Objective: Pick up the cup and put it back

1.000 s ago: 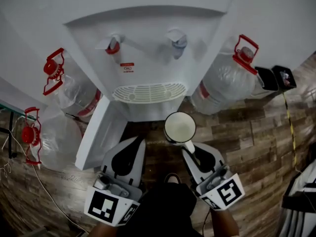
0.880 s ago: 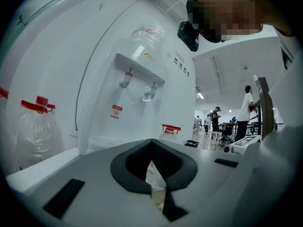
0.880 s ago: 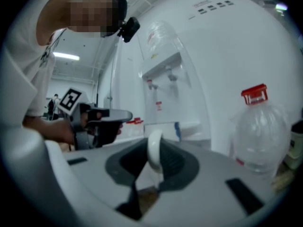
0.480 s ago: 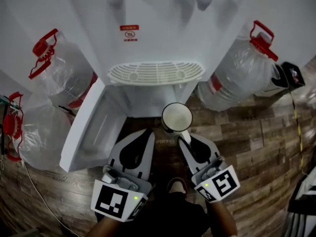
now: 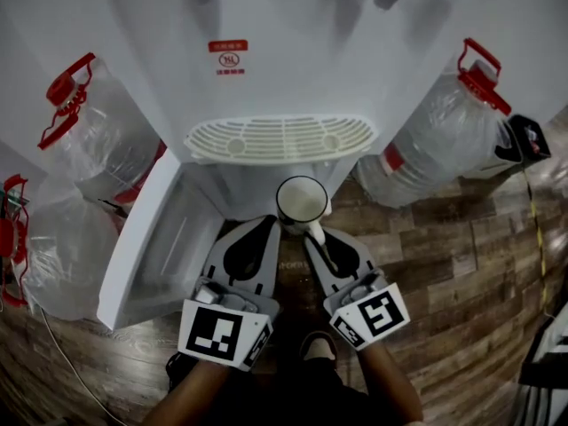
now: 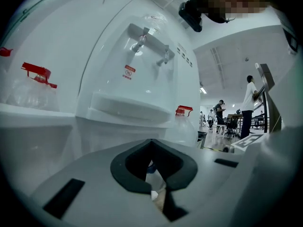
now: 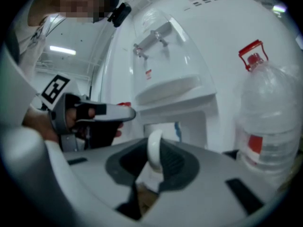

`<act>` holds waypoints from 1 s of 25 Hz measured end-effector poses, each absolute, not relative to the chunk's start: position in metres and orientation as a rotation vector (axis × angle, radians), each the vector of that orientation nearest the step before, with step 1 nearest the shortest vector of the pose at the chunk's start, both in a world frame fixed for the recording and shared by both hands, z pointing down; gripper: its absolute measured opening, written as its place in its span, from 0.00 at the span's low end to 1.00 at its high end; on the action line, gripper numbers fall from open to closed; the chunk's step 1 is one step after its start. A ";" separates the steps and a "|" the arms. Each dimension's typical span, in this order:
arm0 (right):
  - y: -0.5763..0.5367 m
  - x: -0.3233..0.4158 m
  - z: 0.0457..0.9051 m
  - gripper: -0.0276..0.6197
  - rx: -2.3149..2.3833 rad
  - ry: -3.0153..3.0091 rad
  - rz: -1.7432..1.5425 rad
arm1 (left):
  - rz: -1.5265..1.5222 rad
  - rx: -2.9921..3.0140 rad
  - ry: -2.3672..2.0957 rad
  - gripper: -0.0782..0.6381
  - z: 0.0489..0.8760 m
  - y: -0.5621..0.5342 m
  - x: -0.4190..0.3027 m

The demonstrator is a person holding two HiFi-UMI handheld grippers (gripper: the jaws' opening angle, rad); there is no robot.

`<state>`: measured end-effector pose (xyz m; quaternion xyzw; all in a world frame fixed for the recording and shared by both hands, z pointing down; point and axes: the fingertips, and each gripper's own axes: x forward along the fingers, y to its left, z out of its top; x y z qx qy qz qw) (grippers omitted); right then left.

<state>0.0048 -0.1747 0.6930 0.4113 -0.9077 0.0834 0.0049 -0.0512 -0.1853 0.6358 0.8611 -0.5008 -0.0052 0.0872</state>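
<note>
Currently grips the cup (image 5: 301, 201) by its handle with the right gripper (image 5: 312, 232), jaws narrowed onto it. Hangs upright, mouth up, straight ahead of those fingertips, below and in front of the drip tray (image 5: 280, 138). Holds the left gripper (image 5: 266, 226) alongside, jaws together, empty.

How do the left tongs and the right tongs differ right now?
The right tongs are shut on the white cup by its handle; the left tongs are shut on nothing. The right tongs hold the cup upright; the left tongs lie just left of it. Both point at the water dispenser.
</note>
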 end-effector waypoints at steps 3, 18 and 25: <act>-0.191 0.001 0.707 0.16 1.303 -2.822 0.272 | -0.014 2.561 -1.500 0.12 0.658 -0.208 -0.053; -0.255 -0.019 0.791 0.16 1.345 -2.758 0.317 | 0.088 2.434 -1.437 0.12 0.750 -0.255 -0.060; -0.279 -0.020 0.827 0.16 1.368 -2.696 0.346 | 0.099 2.401 -1.433 0.12 0.779 -0.275 -0.060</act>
